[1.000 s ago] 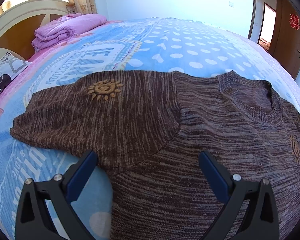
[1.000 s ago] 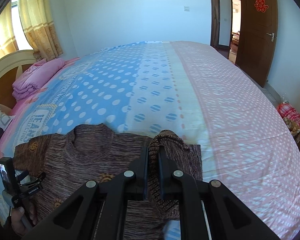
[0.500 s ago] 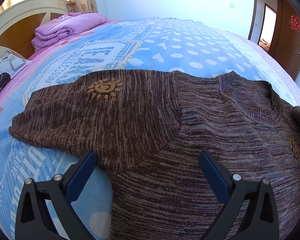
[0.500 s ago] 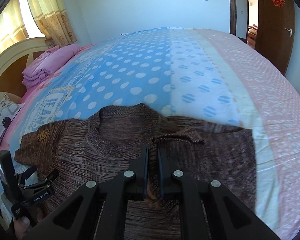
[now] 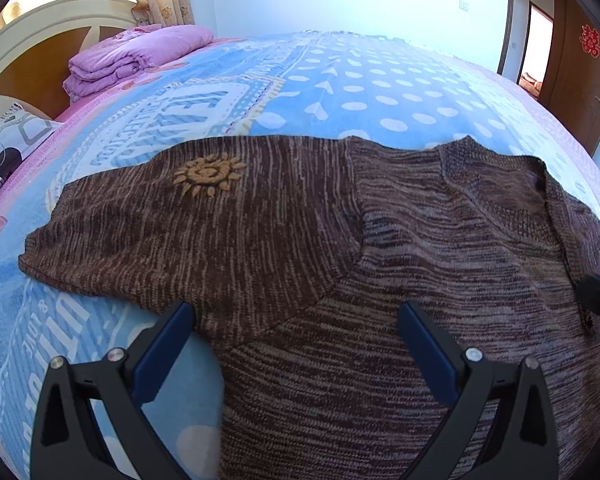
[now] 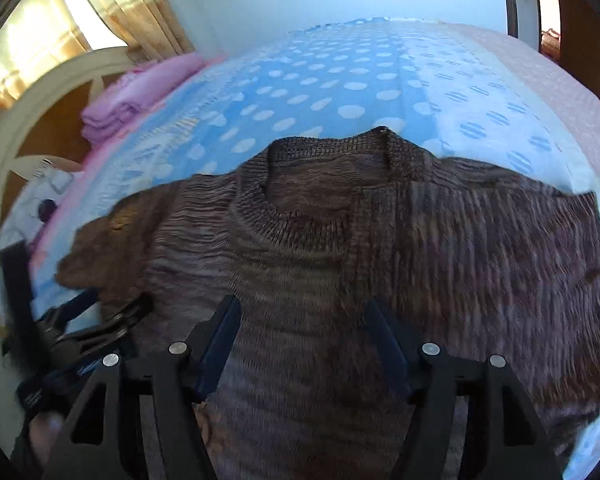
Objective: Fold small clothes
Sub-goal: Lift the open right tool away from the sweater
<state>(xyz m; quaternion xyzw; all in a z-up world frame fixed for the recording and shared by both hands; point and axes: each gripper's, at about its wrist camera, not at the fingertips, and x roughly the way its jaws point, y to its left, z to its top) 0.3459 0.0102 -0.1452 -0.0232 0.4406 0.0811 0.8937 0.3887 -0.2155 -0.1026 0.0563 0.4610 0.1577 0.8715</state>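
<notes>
Your left tool (image 5: 294,314) is spread wide, its blue-padded fingers (image 5: 162,350) low in the frame with nothing between them — one sits over the bedspread (image 5: 340,92) just off the sweater's edge, the other over the knit of the body. The brown sweater (image 5: 340,248) lies flat on the bed, filling the middle and lower right of the left wrist view. Its one sleeve (image 5: 172,216) stretches toward the left edge of the frame, with an orange sun emblem (image 5: 209,174) on it, and the ribbed collar (image 5: 496,184) sits at the right.

Your right tool (image 6: 302,318) is also parted, empty, hovering over the chest of the sweater just below the collar in the centre of its frame; the picture is smeared with motion blur. At the right of that frame the other sleeve (image 6: 500,248) lies doubled over the body. In the lower left corner of the right wrist view you can see the left tool with your hand (image 6: 40,436) on it.

A folded pink quilt (image 5: 136,54) rests by the headboard (image 5: 32,56) in the upper left, and a brown door (image 5: 580,72) stands at the upper right.
</notes>
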